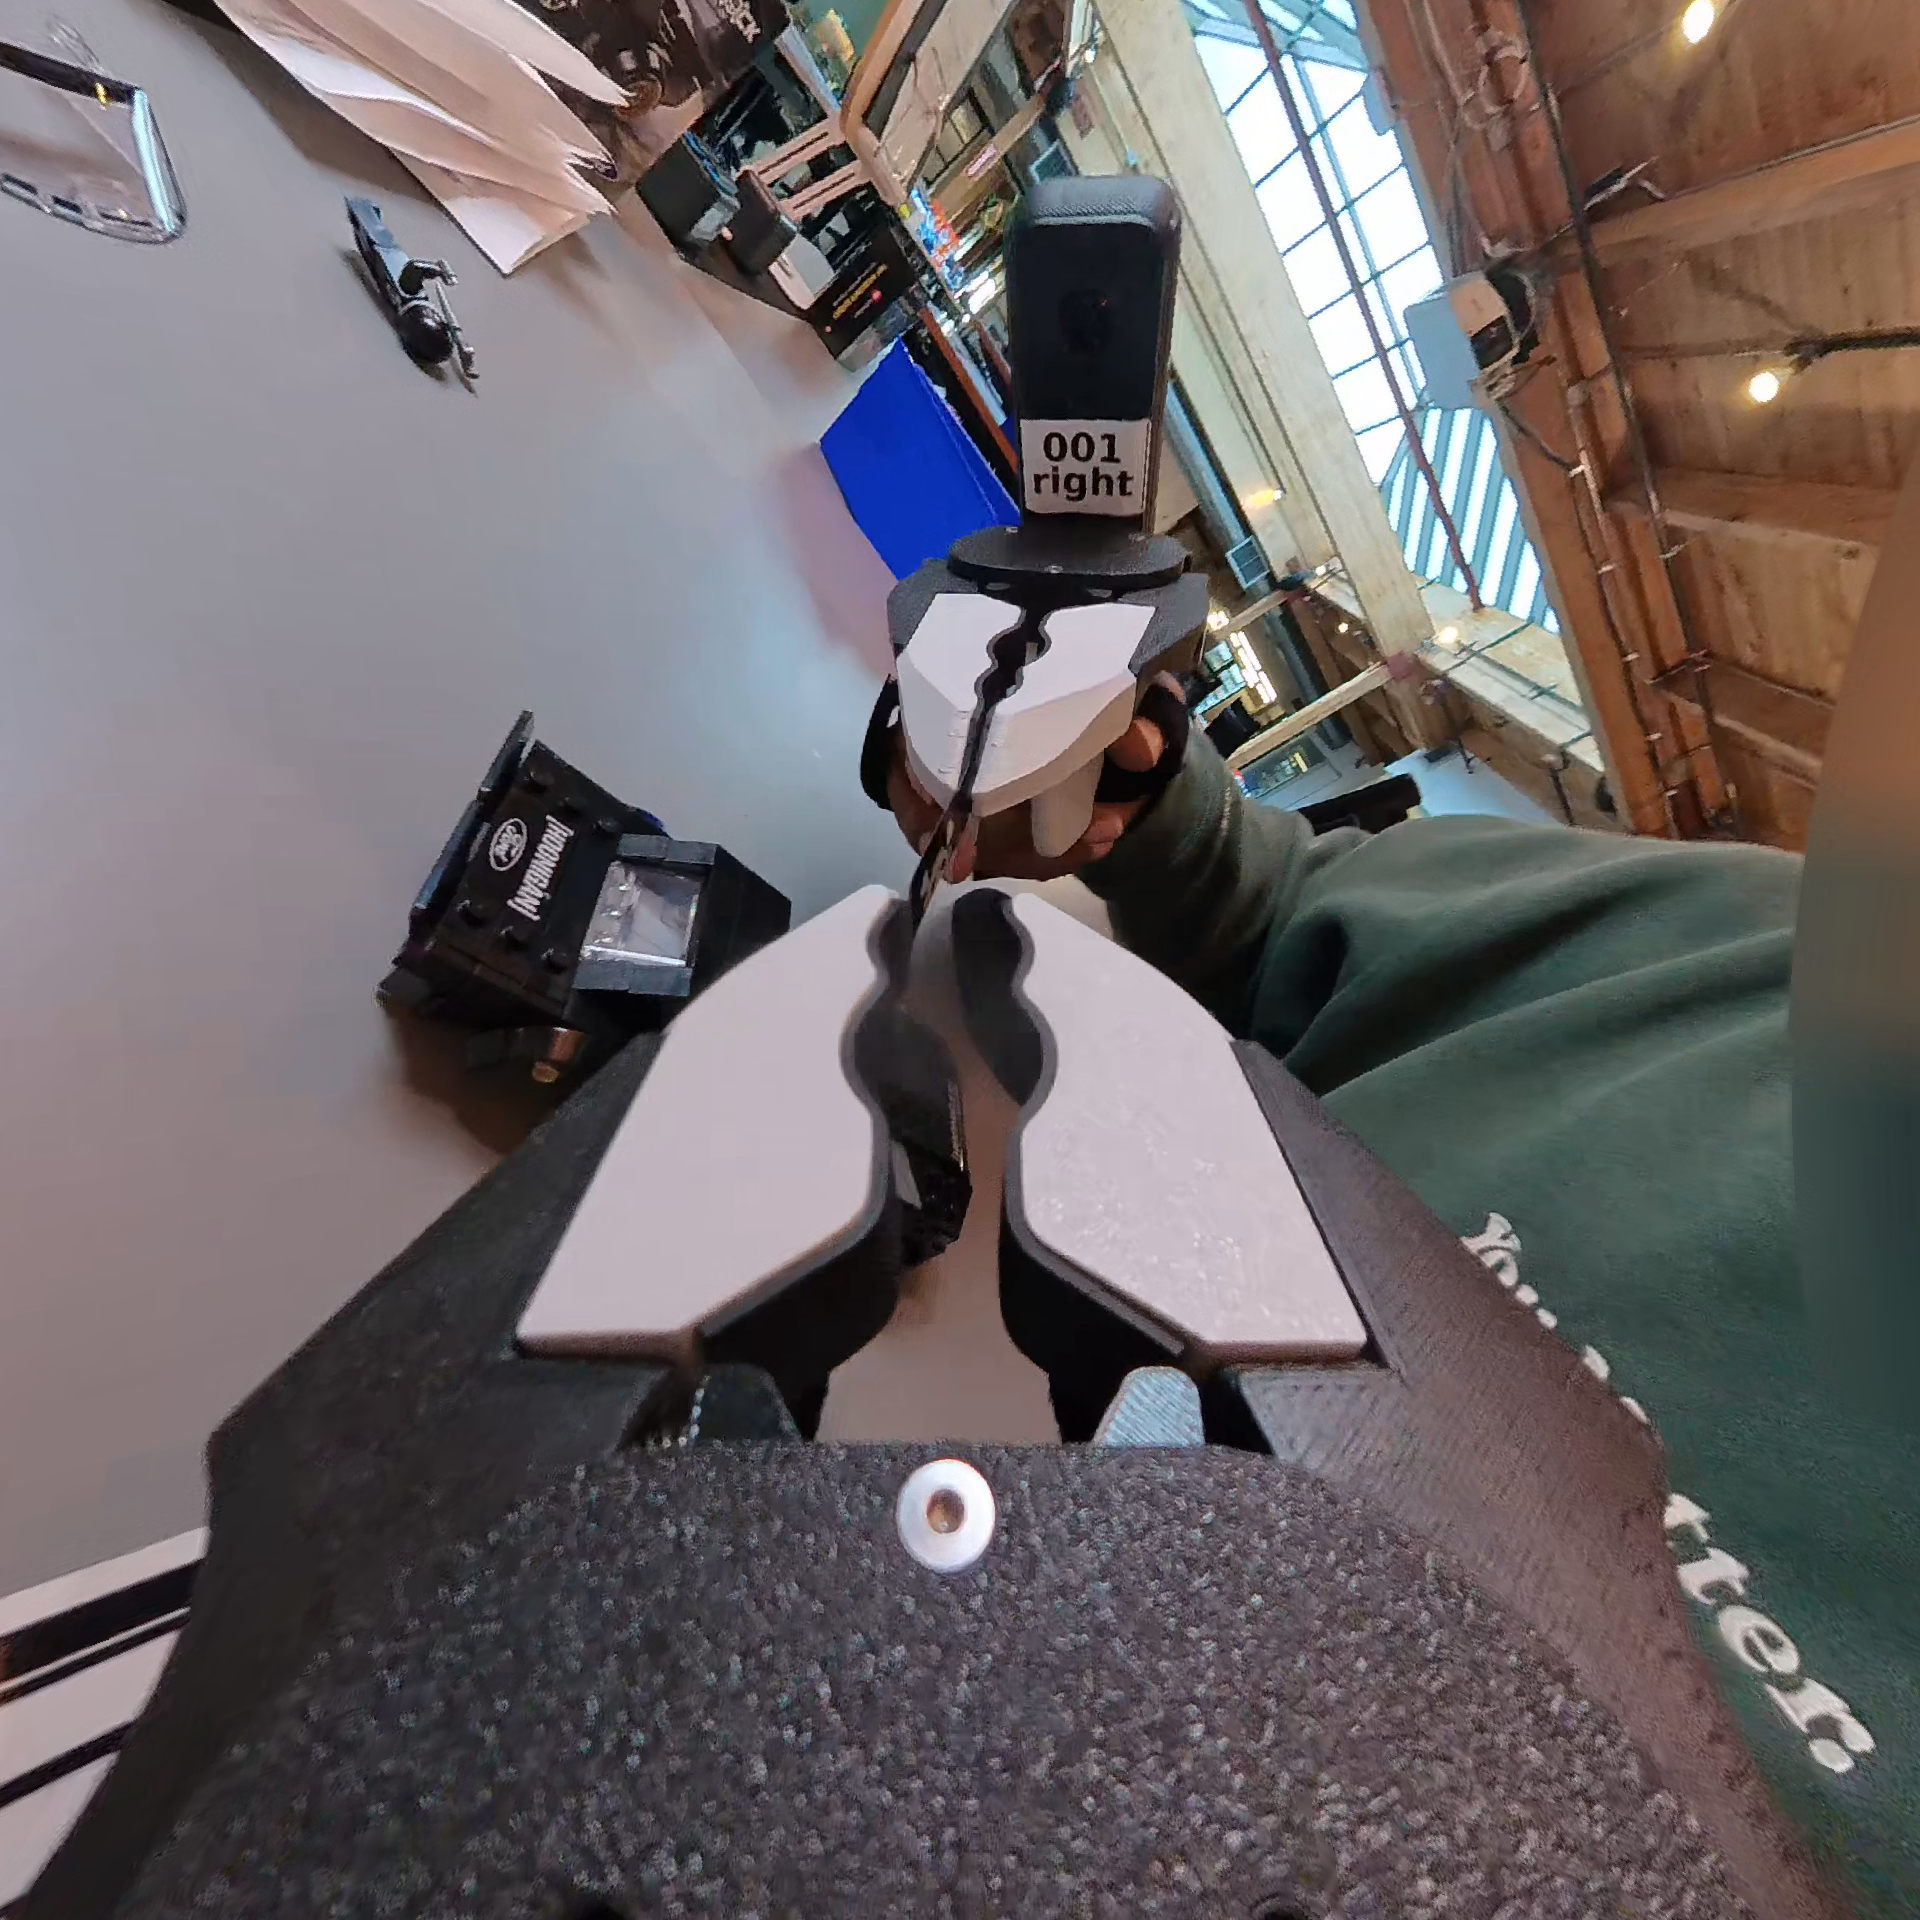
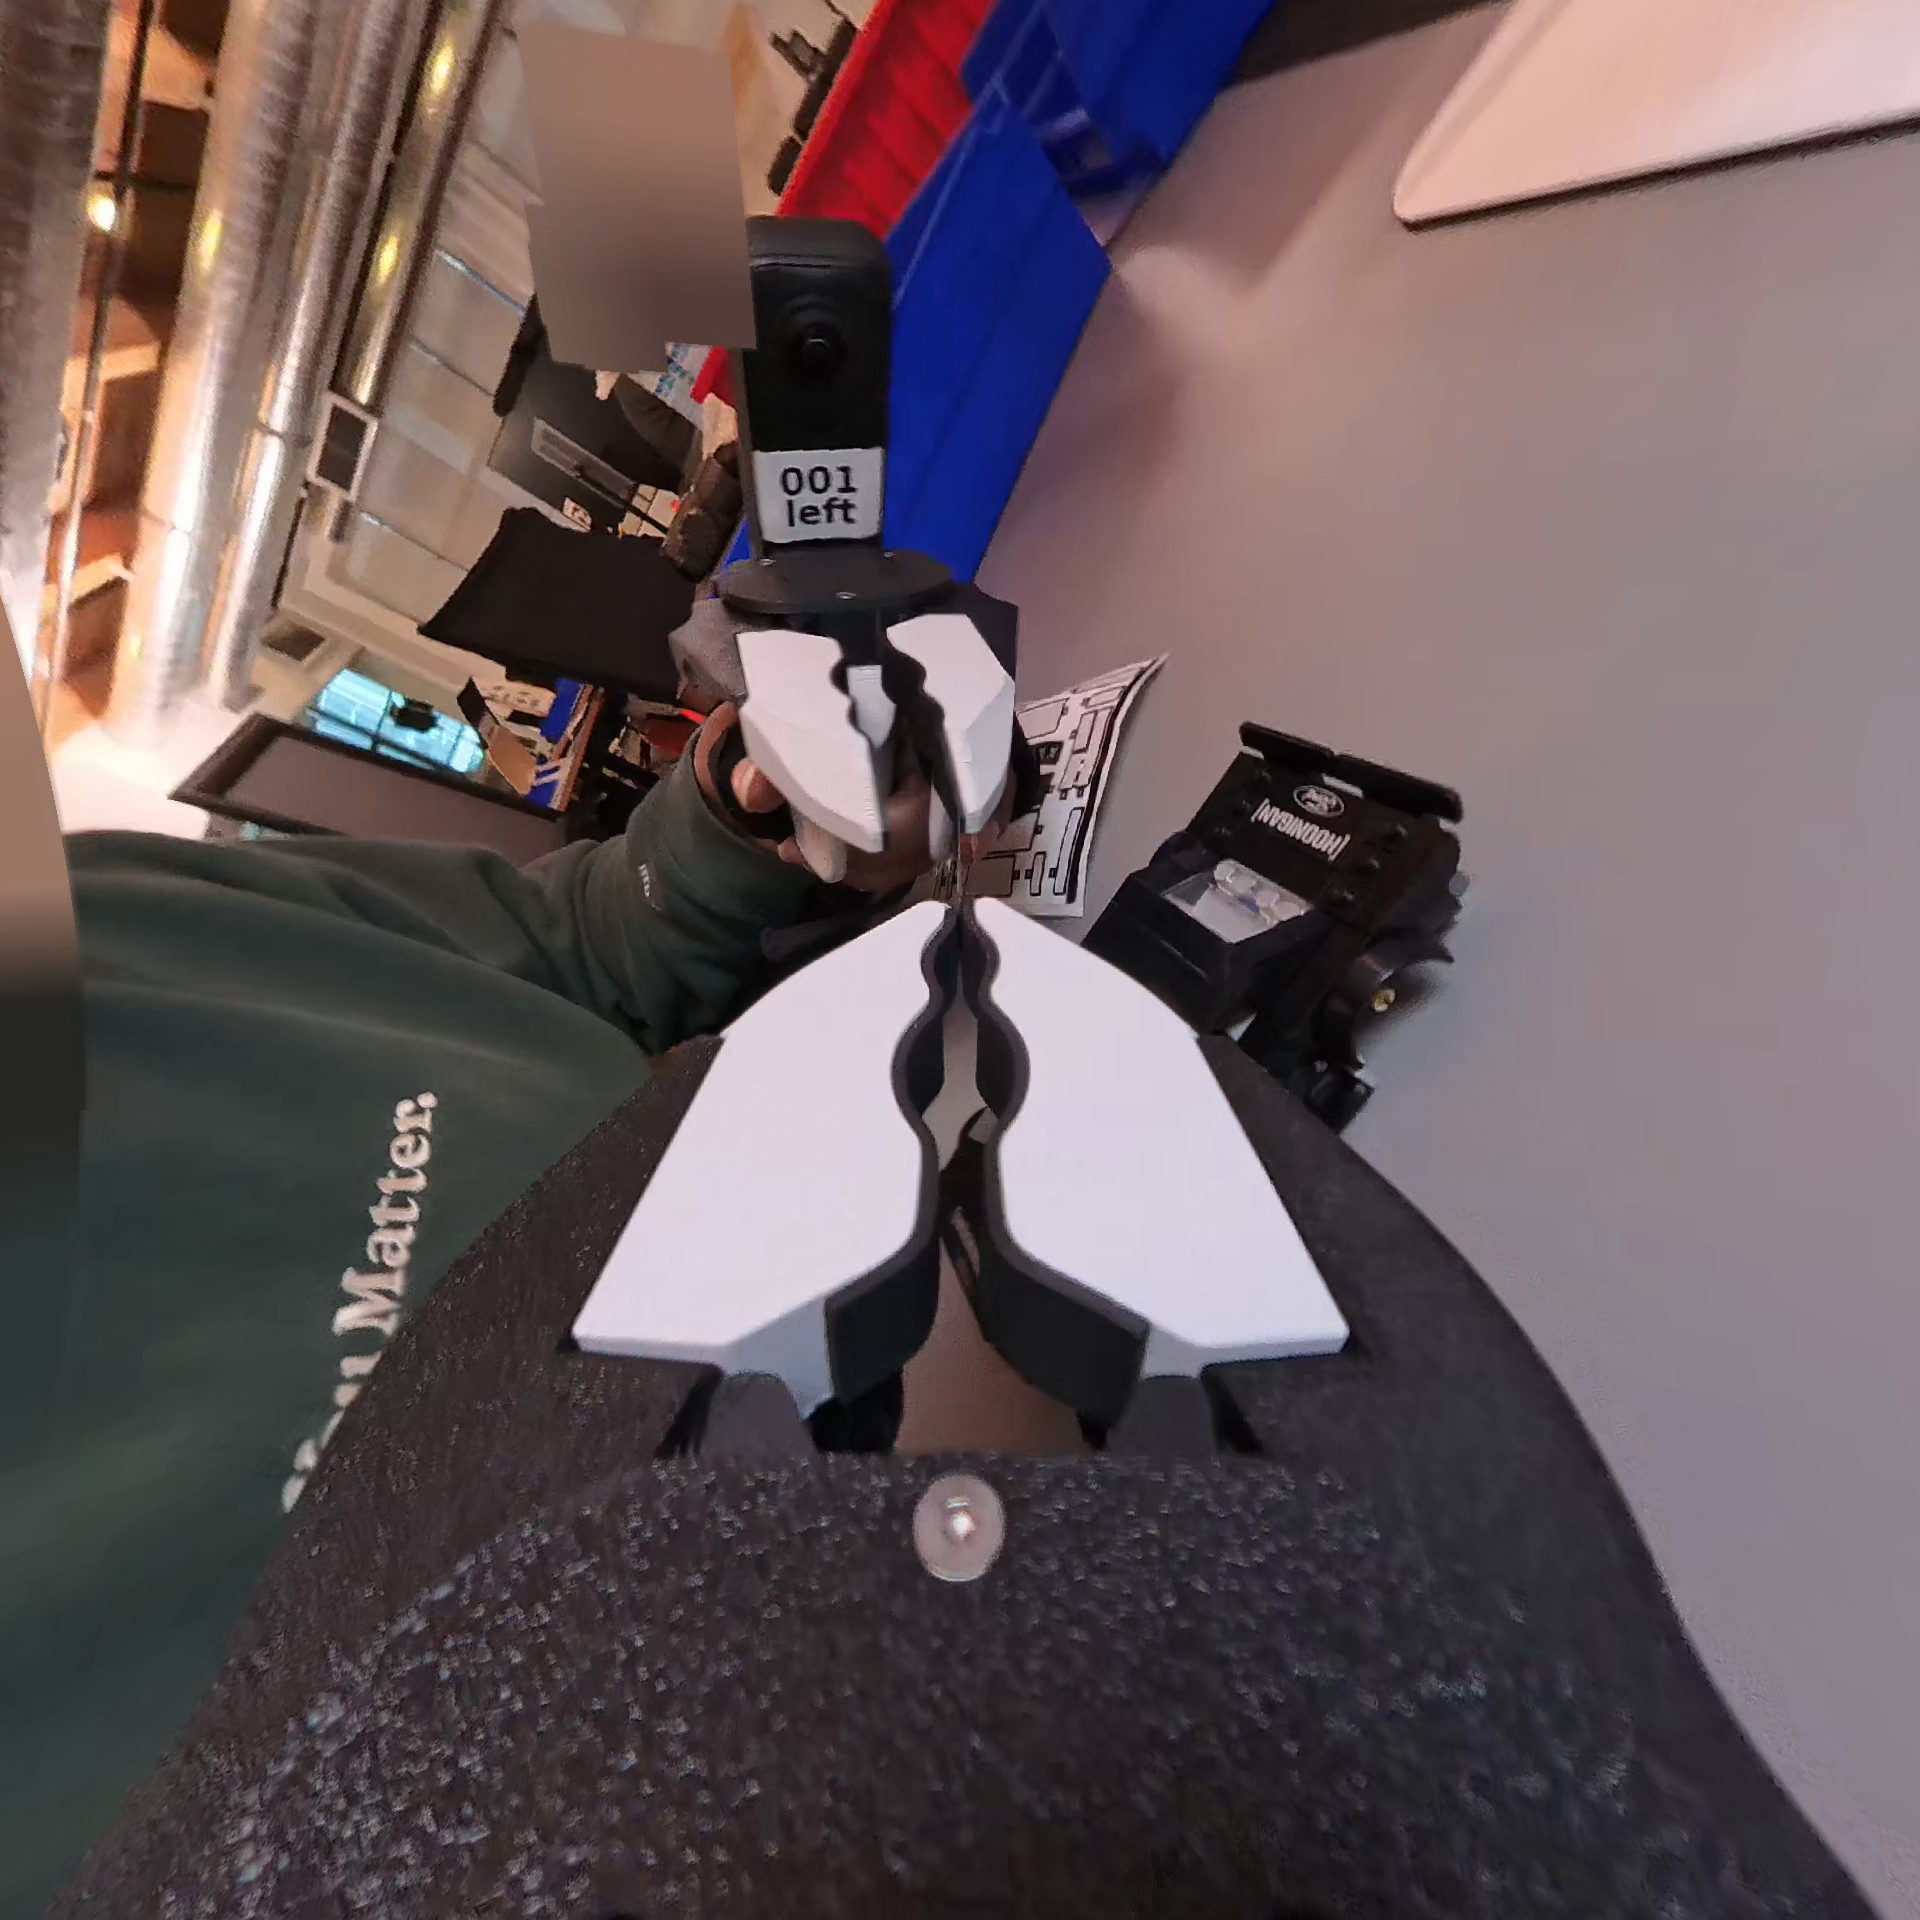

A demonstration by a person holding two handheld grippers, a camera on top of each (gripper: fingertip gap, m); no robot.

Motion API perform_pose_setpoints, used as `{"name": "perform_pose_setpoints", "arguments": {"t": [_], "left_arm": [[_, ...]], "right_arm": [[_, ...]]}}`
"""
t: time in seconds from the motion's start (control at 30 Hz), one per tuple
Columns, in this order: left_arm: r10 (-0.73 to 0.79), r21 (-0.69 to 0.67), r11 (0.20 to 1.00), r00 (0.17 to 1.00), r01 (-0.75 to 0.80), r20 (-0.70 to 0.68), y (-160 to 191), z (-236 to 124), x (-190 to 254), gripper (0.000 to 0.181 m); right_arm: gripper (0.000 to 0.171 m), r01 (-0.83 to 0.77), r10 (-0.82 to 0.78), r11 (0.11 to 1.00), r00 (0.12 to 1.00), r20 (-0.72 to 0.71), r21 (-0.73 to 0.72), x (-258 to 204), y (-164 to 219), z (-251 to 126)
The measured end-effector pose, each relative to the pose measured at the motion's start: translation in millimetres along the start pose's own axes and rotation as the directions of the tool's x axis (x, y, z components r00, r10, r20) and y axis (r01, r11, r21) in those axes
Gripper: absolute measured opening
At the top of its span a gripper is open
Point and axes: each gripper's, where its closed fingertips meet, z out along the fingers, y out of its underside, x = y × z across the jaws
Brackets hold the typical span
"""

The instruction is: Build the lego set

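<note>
Both grippers face each other tip to tip above the grey table (image 1: 260, 623). My right gripper (image 2: 961, 912) is shut on a thin black sticker strip (image 1: 940, 847) with white marks; in the left wrist view the right gripper (image 1: 951, 821) shows the strip sticking out of its pinched pads. My left gripper (image 1: 940, 914) is open, and the strip's free end reaches in along its left finger (image 1: 831, 956). In the right wrist view the left gripper (image 2: 920, 831) also shows a gap between its pads. The black lego car (image 1: 561, 914) lies on the table, and it also shows in the right wrist view (image 2: 1299, 894).
A white sticker sheet (image 2: 1086, 790) lies behind the left gripper. A small black lego sub-build (image 1: 416, 301), folded papers (image 1: 436, 94) and a clear plastic bag (image 1: 94, 156) lie farther off. Blue bins (image 2: 987, 312) stand at the table's edge. A green sleeve (image 1: 1455, 987) is close by. My two grippers' fingertips are within a few centimetres of each other.
</note>
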Motion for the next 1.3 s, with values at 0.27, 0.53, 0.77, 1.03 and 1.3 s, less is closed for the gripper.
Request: {"name": "perform_pose_setpoints", "arguments": {"t": [0.27,0.53,0.77,1.03,1.3], "left_arm": [[0.149,-0.058,0.987,0.989,-0.148,0.017,5.9,-4.4,8.4,0.027],[0.148,-0.185,0.972,0.989,-0.144,0.003,16.5,-14.5,19.2,0.080],[0.241,-0.402,0.908,0.929,-0.115,0.280,47.7,-10.2,-42.2,0.079],[0.283,-0.448,0.879,0.936,-0.166,0.208,44.8,15.4,-45.6,0.074],[0.447,-0.412,0.848,0.867,-0.333,0.220,19.8,3.7,-46.5,0.038]], "right_arm": [[0.000,-0.152,0.152,0.986,0.988,-0.004,-0.068,-8.2,6.8,3.5],[0.000,-0.076,0.075,0.996,0.997,-0.010,-0.055,-20.6,8.0,-3.8],[0.000,-0.084,0.086,0.996,0.994,-0.069,0.024,-8.7,12.9,-26.2],[0.000,-0.205,0.210,0.976,0.975,-0.072,0.071,6.5,25.8,-24.8],[0.000,-0.376,0.379,0.914,0.925,0.007,0.155,19.4,15.1,-22.6]]}}
